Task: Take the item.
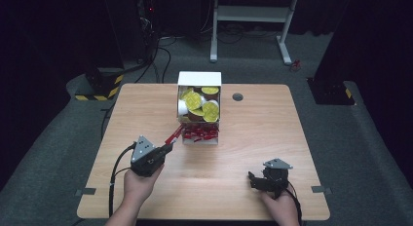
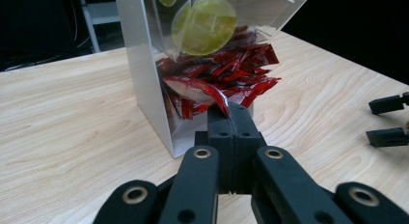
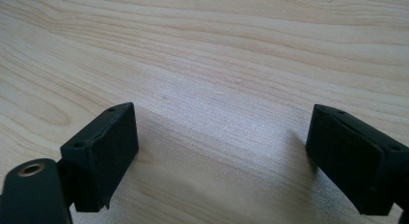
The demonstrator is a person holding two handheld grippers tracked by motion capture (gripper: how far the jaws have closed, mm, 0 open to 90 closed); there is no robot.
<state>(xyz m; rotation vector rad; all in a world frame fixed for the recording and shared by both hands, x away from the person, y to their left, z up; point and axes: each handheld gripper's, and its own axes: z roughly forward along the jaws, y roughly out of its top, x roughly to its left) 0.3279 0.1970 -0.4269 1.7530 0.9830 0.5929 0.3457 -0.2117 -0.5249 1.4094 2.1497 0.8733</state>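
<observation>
A clear dispenser box (image 1: 199, 106) stands at the table's middle back, with yellow-lidded cups (image 1: 203, 103) above and red sauce packets (image 1: 199, 134) below. My left gripper (image 1: 168, 147) is shut on one red packet (image 1: 174, 135) at the box's lower left corner. In the left gripper view the jaws (image 2: 230, 119) pinch that packet's (image 2: 197, 88) end, the rest of it curving back toward the pile of packets (image 2: 226, 69) in the box (image 2: 144, 74). My right gripper (image 1: 252, 179) rests near the front right, open. Its pads (image 3: 103, 151) stand wide apart over bare wood.
The wooden table (image 1: 146, 104) has a small round grommet (image 1: 237, 97) behind the box on the right. A white desk frame (image 1: 253, 21) stands on the floor beyond. My right gripper's fingertips (image 2: 388, 120) show at the right edge of the left gripper view.
</observation>
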